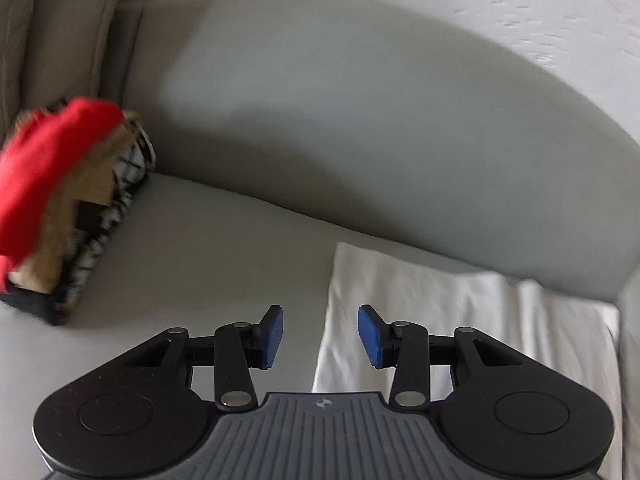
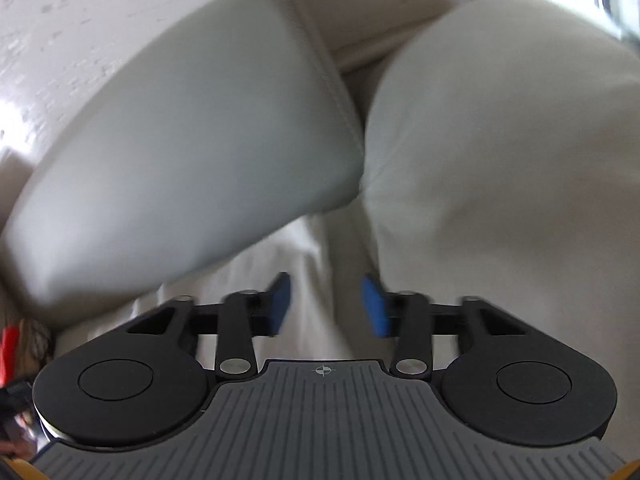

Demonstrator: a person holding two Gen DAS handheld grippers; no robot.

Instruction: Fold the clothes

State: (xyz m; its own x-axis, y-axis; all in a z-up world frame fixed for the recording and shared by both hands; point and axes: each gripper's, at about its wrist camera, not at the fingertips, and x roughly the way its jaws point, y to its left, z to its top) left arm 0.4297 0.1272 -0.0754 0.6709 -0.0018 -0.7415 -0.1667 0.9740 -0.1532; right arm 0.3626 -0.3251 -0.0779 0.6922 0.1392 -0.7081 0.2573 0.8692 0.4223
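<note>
A white cloth (image 1: 460,320) lies flat on the grey sofa seat (image 1: 200,248), folded with a straight left edge. My left gripper (image 1: 320,336) hovers over that edge, jaws apart and empty, blue pads (image 1: 272,338) bare. In the right wrist view the same white cloth (image 2: 296,272) runs under a grey back cushion (image 2: 192,144). My right gripper (image 2: 326,306) hangs above it with a clear gap between its blue pads (image 2: 374,306), nothing held. A pile of clothes (image 1: 68,200), red on top of tan and black-white pieces, sits at the sofa's left end.
A grey backrest (image 1: 360,120) rises behind the seat, with a speckled white wall (image 1: 520,0) above. A beige cushion (image 2: 520,160) bulges at the right in the right wrist view. The clothes pile (image 2: 24,344) shows at that view's left edge. Both views are blurred.
</note>
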